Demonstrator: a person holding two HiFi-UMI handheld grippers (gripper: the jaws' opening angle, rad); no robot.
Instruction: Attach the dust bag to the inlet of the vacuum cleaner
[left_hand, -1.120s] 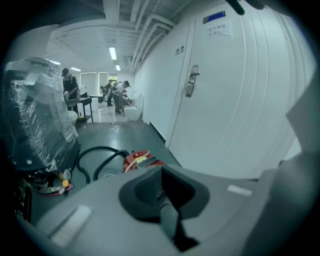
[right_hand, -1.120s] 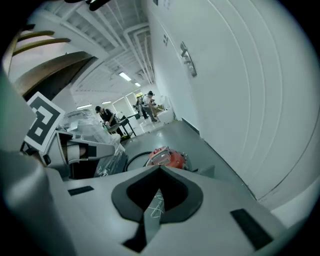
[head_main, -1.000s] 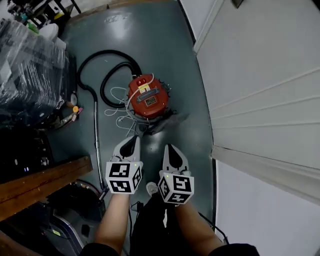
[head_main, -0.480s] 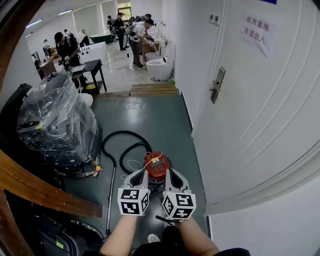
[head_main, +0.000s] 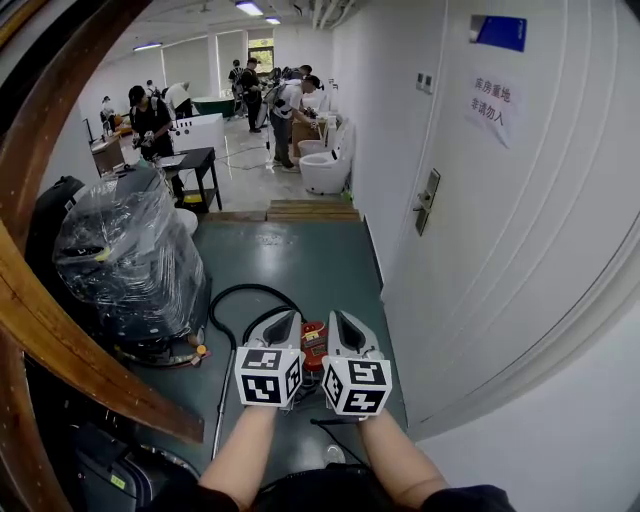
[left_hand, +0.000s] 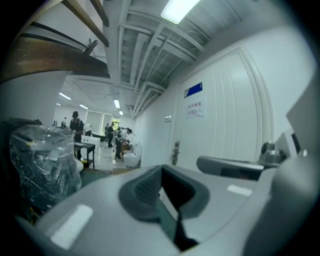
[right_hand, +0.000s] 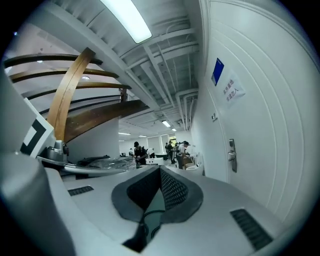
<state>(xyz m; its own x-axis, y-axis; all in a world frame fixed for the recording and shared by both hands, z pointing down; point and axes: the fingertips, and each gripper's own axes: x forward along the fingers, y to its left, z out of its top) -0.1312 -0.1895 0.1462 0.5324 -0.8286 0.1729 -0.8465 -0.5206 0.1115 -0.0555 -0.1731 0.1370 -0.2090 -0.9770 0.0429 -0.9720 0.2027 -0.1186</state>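
Both grippers are held up side by side, well above the floor. The left gripper (head_main: 289, 320) is shut with nothing between its jaws, and its closed tips (left_hand: 162, 169) point level down the corridor. My right gripper (head_main: 339, 320) (right_hand: 160, 171) also looks shut and empty. Down on the green floor, the red vacuum cleaner (head_main: 314, 338) shows only as a strip between the two grippers. Its black hose (head_main: 240, 299) loops to the left, and its metal wand (head_main: 219, 402) runs toward me. No dust bag is visible in any view.
A plastic-wrapped bulky object (head_main: 128, 262) stands at the left, and a curved wooden beam (head_main: 62, 345) crosses in front of it. A white door (head_main: 520, 230) with a handle (head_main: 427, 197) fills the right. Past a wooden step (head_main: 300, 210), several people (head_main: 150, 112) stand near a toilet (head_main: 324, 166).
Both grippers have risen high off the floor and tipped up to level. The head view has swung up from the floor to the corridor, and the vacuum is now mostly behind the grippers.
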